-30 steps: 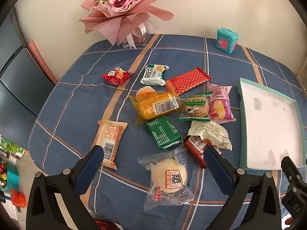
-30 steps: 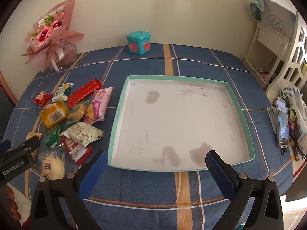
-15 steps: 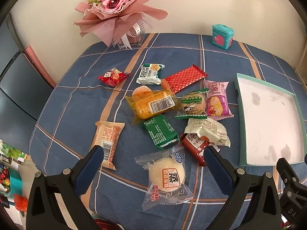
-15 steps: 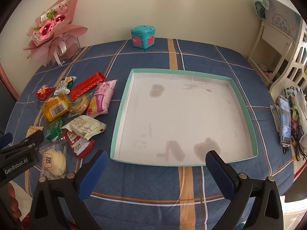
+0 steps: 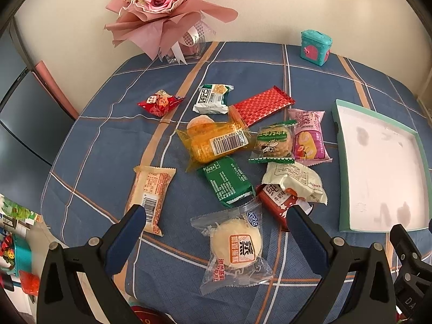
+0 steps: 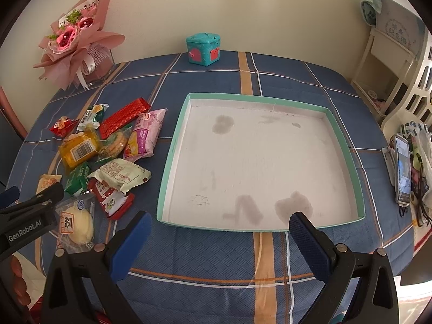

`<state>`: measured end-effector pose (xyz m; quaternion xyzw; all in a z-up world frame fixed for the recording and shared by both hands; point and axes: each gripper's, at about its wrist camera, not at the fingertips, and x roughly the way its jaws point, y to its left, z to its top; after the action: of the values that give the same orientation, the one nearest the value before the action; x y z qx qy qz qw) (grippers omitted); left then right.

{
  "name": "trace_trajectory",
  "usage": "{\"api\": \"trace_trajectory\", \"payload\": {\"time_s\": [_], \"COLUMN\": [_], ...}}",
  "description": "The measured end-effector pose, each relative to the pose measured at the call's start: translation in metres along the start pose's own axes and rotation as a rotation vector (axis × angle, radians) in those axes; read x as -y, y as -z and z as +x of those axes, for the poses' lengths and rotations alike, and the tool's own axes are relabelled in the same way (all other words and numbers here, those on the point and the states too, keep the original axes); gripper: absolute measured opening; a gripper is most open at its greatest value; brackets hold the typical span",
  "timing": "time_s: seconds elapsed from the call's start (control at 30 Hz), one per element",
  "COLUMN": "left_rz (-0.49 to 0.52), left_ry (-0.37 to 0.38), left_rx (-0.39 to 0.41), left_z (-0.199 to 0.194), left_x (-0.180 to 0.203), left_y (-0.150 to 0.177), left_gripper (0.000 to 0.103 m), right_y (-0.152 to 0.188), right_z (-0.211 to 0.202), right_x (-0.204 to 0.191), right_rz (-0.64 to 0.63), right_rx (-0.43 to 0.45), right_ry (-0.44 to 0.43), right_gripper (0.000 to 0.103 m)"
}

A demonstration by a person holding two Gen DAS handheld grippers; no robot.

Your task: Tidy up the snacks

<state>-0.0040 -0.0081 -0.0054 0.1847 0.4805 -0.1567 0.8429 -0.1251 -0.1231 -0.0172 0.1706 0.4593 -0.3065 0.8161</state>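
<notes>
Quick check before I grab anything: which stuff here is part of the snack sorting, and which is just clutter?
Job: snack packets, clear-wrapped bun, empty tray, left gripper open, right gripper open.

Clutter: bouquet, teal box, phone, white chair.

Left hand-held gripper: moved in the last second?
Yes. In the left wrist view the bun packet and the tray shift left and slightly up, so the left hand-held gripper has drifted right and slightly back, jaws open.
</notes>
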Motion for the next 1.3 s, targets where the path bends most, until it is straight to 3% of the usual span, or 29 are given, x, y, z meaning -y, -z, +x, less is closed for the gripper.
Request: {"api": "trace_trajectory", "payload": {"time_s": [1.0, 1.1, 1.3], "left_rz": [-0.002, -0.047, -0.213], "left_ry": [0.002, 0.032, 0.064], "left_rx": [-0.009, -0.016, -0.067], "left_z": [0.002, 0.004, 0.016], "left_x": [0.000, -0.009, -0.053], "left_y": [0.001, 0.001, 0.002], "left_gripper": [0.103, 0.103, 0.103], "right_y": [0.002, 0.002, -0.004], "right_z": [0.003, 0.002, 0.004], "right_x": [-0.002, -0.006, -0.033], "right_rz": [-0.005, -0.015, -0.034], "right_rx": [-0.012, -0.005, -0.038], "right_ry": [-0.006, -0.038, -0.223], "right_gripper": [0.103, 0.103, 0.103]}}
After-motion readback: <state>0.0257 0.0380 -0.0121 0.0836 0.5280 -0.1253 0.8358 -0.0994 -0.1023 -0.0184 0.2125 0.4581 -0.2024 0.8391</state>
